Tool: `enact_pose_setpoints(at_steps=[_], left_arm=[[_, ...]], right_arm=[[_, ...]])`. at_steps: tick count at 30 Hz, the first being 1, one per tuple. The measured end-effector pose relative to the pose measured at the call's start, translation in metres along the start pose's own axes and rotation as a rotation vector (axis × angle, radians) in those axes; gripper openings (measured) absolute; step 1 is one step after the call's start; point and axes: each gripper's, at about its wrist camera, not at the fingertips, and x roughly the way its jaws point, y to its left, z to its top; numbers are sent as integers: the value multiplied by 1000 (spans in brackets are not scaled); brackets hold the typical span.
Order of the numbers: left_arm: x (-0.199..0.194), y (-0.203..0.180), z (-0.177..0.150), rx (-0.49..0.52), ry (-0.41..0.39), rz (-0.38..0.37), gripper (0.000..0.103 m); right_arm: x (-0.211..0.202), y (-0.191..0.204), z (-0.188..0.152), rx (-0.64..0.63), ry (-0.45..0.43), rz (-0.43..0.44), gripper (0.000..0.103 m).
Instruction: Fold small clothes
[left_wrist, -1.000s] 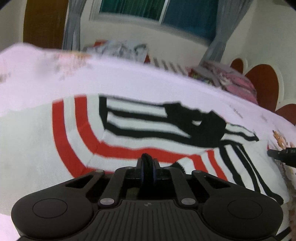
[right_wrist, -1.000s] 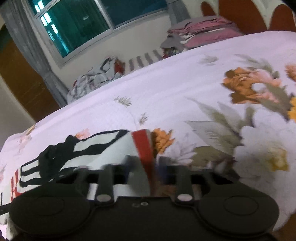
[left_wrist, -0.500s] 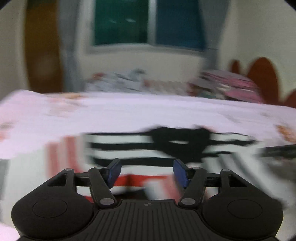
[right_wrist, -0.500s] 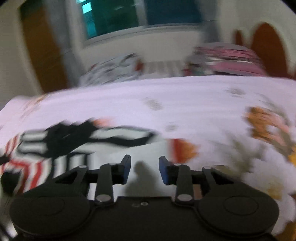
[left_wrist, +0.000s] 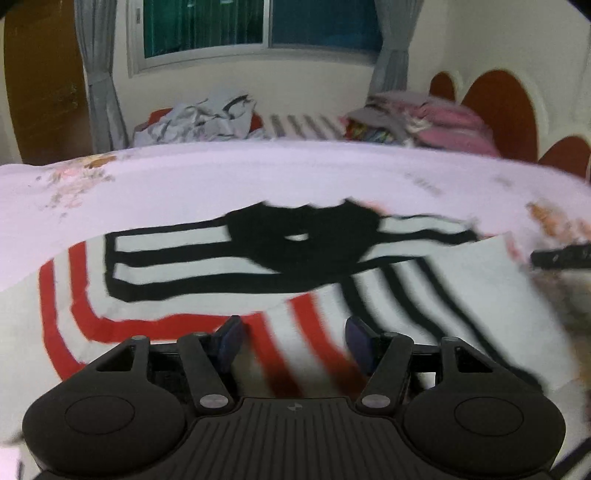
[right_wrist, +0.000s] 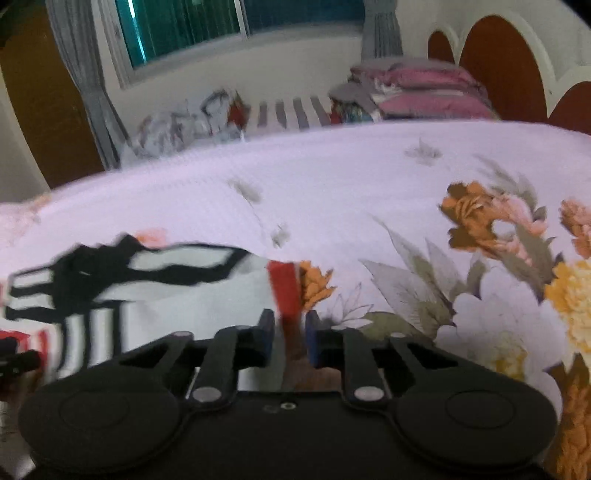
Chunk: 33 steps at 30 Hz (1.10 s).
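Bedspread of pale lilac cloth printed with orange flowers carries the small white garment with black and red stripes, which lies flat on it. The left gripper hangs over the red stripes, jaws spread wide and empty. The right gripper stands at the garment's red-banded edge, jaws narrowly parted around that hem, not visibly pressing it.

A home bedroom: a bed spread with a floral sheet, a scalloped headboard against the wall, folded pink bedding, a heap of rumpled laundry and a grey-curtained window behind.
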Motion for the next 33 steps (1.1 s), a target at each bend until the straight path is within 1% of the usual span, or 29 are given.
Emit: enact_pose_setpoints(at_steps=[2,4,5,6,7,8,9,11,13,14,16,17,19,21,22,24,25,28,33], left_arm=[[-10,-16,-5,-3,0,-57,61],[-13,-30,-12,12,14,-89,61],[-14,-37,-19,28,21,-91,61],[-13,-42,-24,45,34,-78,61],[-9,-46,-30,64,64,-56,61],[-5,-47,-37,77,73,-46,62],[-7,-48,-38,88,66,-40,62],[-14,-48,-32,87,76,-35,62],[-27,-41,-29,66,31,-29,62],[-29,-36,-28,64,23,-8,62],[-24,-23,-31,45,41,20,62],[-16,-16,-36,35,81,17,62],[-14,-12,-39,51,71,-1,62],[-16,-11,-35,50,77,-12,62],[-20,-8,-33,46,69,-16,62],[-27,2,-33,32,57,-10,62],[-29,7,-34,25,60,-3,62],[-35,33,-38,-8,66,16,62],[-49,83,-44,-81,48,59,62]], right_arm=[[-14,9,-13,-18,7,35,16],[-23,19,-28,-38,29,33,17],[-27,21,-39,-34,45,32,18],[-27,24,-43,-32,57,23,19],[-28,24,-52,-33,70,2,21],[-28,25,-60,-36,90,-21,24],[-26,23,-67,-27,111,-33,25],[-33,22,-68,-1,96,-32,25],[-48,27,-64,4,49,-25,24],[-54,31,-63,-7,28,-16,25],[-56,37,-65,-38,24,-17,27],[-51,39,-68,-55,51,-25,28],[-31,40,-74,-83,136,-77,29],[-37,37,-68,-30,108,-83,27],[-45,37,-65,-15,57,-106,25],[-62,40,-62,-11,-39,-169,29],[-67,41,-61,-8,-57,-176,31],[-72,47,-61,14,-61,-131,30],[-73,74,-64,-2,-65,-107,30]])
